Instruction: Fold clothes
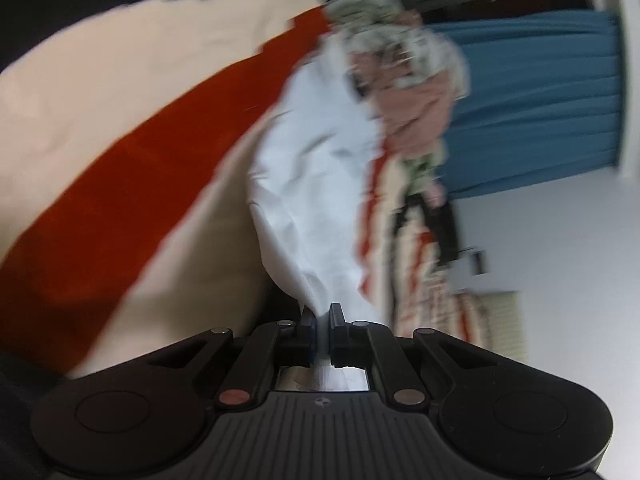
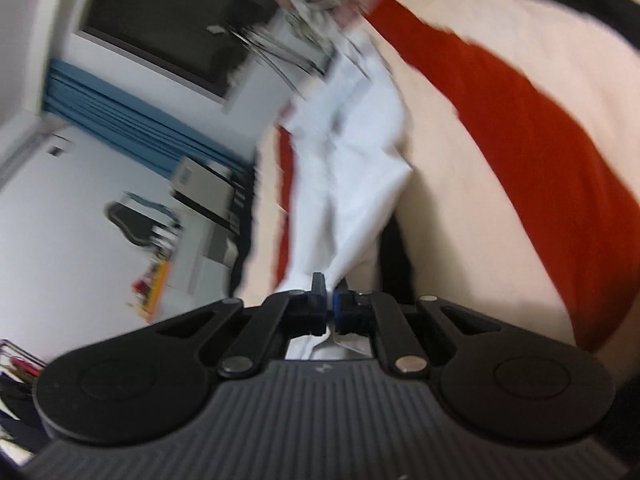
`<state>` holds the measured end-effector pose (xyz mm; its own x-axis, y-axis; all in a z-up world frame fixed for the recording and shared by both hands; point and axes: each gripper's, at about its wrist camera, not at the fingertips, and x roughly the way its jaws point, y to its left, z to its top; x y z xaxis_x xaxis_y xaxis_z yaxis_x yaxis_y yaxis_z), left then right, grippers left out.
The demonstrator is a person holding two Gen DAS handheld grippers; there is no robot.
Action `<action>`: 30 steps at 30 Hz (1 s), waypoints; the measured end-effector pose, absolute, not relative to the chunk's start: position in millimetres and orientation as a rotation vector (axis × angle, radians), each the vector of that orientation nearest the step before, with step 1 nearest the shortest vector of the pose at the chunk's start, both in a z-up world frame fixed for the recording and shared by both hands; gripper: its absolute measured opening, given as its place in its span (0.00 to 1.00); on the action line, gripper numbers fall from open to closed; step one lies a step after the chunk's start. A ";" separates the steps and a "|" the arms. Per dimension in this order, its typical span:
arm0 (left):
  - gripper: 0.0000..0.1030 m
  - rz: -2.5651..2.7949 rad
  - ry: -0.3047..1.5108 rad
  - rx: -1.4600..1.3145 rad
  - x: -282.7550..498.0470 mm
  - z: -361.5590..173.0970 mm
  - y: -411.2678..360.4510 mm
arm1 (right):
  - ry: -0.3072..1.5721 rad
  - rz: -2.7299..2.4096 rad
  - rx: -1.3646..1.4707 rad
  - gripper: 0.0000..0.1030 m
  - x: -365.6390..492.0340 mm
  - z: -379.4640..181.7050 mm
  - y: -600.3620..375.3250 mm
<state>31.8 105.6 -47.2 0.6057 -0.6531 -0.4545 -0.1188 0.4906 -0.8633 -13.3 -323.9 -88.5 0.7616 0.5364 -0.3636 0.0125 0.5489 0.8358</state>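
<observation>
Both views are motion-blurred and we can't make out fine detail. No hand or sleeve is visible in either view, only the tong bodies along the bottom edge.

Left tongs point(image 1: 321, 316): jaws nearly together, pinching a bunched corner of the white cloth point(image 1: 312, 184). Right tongs point(image 2: 329, 294): same, jaws narrow and clamped on a white cloth point(image 2: 352, 168) corner. We can't tell if it's one garment. Cloth tail pokes back behind the jaws in both views.

Pose: both tongs point slightly downward and are rolled, so the room looks tilted.

Cloth runs straight ahead from each pinch, long axis away from the tongs, widening past the tips. Its far end merges into a blurred clothes pile point(image 1: 404, 64) ahead of the tongs, with pink and patterned items unreadable.

Under and beside the cloth is a cream sheet point(image 1: 120, 88) with a red stripe point(image 1: 132, 196). Beyond it is a blue curtain point(image 1: 536, 108) against a white wall.
</observation>
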 end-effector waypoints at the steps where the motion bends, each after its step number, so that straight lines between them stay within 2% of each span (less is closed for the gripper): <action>1: 0.05 -0.391 0.863 -1.038 29.8 -35.2 105.6 | 0.620 0.352 0.954 0.06 -12.9 -75.6 -327.4; 6: 0.05 -0.420 0.779 -1.023 7.6 16.3 102.5 | 0.502 0.397 0.900 0.06 -25.6 -14.7 -344.8; 8: 0.05 -0.418 0.783 -1.011 -7.6 20.4 100.6 | 0.494 0.394 0.881 0.05 -38.2 -5.6 -351.9; 13: 0.05 -0.372 0.860 -1.030 -68.2 -2.0 108.0 | 0.559 0.366 0.837 0.05 -76.3 -22.5 -357.1; 16: 0.05 -0.340 0.921 -1.050 -73.9 -20.7 112.8 | 0.620 0.337 0.858 0.05 -85.7 -45.3 -363.3; 22: 0.05 -0.281 0.925 -1.032 -3.7 -20.8 110.1 | 0.637 0.278 0.871 0.05 -40.8 -50.7 -369.6; 30: 0.05 -0.221 0.821 -0.826 149.0 2.3 83.5 | 0.625 0.204 0.840 0.06 113.4 -49.5 -367.9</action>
